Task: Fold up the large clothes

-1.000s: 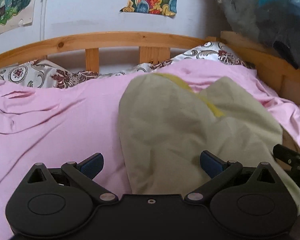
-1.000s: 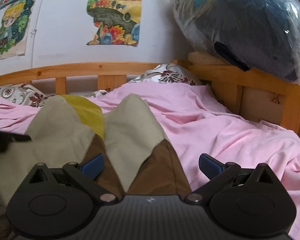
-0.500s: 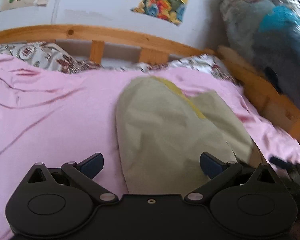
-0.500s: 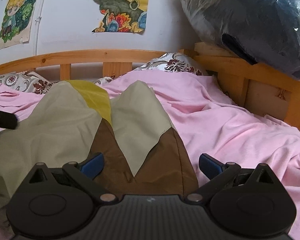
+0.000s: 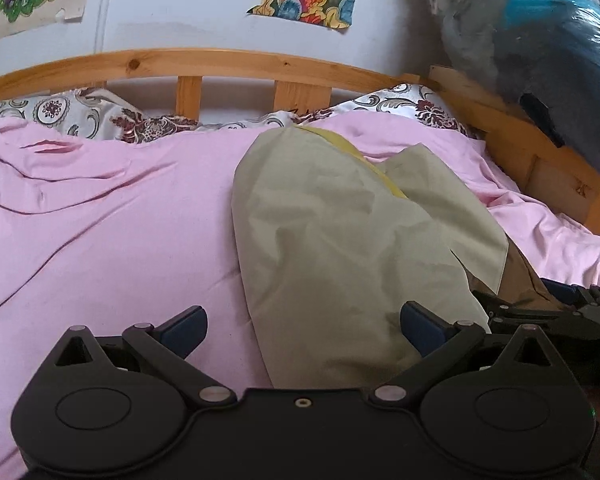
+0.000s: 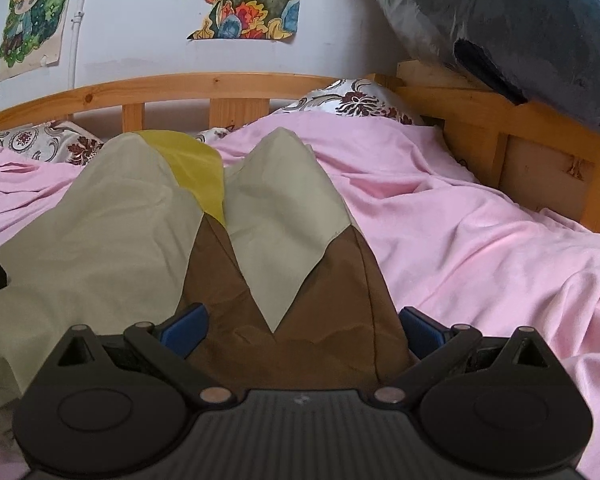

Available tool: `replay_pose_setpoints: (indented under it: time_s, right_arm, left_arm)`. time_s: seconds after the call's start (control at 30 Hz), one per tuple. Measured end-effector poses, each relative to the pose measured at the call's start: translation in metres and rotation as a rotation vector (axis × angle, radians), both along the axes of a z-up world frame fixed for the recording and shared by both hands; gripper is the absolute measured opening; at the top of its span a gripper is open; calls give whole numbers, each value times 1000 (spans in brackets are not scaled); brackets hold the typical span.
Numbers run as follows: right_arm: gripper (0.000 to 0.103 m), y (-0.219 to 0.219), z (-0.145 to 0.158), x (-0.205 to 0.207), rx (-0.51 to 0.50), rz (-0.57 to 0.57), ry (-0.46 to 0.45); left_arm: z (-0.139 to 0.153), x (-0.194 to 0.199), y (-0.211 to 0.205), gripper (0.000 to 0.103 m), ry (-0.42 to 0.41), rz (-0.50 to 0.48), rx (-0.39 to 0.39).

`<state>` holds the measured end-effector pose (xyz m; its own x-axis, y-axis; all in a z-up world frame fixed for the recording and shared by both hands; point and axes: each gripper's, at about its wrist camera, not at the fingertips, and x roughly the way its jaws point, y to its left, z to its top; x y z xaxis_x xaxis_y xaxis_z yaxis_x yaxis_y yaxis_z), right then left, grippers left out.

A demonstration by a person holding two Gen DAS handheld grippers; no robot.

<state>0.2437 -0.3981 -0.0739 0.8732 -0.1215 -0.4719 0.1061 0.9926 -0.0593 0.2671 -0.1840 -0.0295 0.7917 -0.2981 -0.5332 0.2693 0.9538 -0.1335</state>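
The garment (image 6: 112, 216) lies lengthwise on the pink sheet (image 5: 100, 232), a large piece in khaki, brown and a yellow strip, its two khaki points (image 6: 280, 184) running away from me toward twelve o'clock and the wooden headboard (image 6: 220, 84). In my right wrist view the brown panel (image 6: 300, 312) fills the gap between my spread fingers, its near hem dropping out of sight under the tool, so my right gripper (image 6: 302, 322) is released and gripping nothing. My left gripper (image 5: 302, 322) is likewise wide open, the left edge of the khaki cloth passing between its fingers at about six o'clock, with bare sheet from seven round to ten. From the left view my right tool sits low at four o'clock, just beside the brown hem. I judge the step in hand to be taking the near hem with both tools to fold it up toward the far points. To do that well I should lower both grippers until one finger slides under the fabric, pinch only the garment's layers and not the sheet, take the two corners level with each other, then lift and carry together so the fold line stays straight. The sheet is soft and wrinkled, so catching it is the likely fault. Patterned pillows (image 5: 72, 114) line the headboard, and a plastic-wrapped bundle (image 6: 520, 32) rests at two o'clock, well apart.
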Motion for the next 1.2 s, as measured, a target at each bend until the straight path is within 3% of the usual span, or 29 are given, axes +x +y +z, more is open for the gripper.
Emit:
replay_pose_setpoints:
  time_s: [0.63, 1.03, 1.2]
  right_arm:
    - [103, -2, -1, -1, 18, 1, -2]
    - [103, -3, -1, -1, 22, 1, -4]
    - [103, -8, 6, -3, 70, 21, -36]
  left_arm:
    - [-2, -3, -1, 102, -20, -12, 7]
    - [-5, -2, 6, 102, -3, -5, -46]
    - [-2, 10, 17, 102, 63, -39, -128]
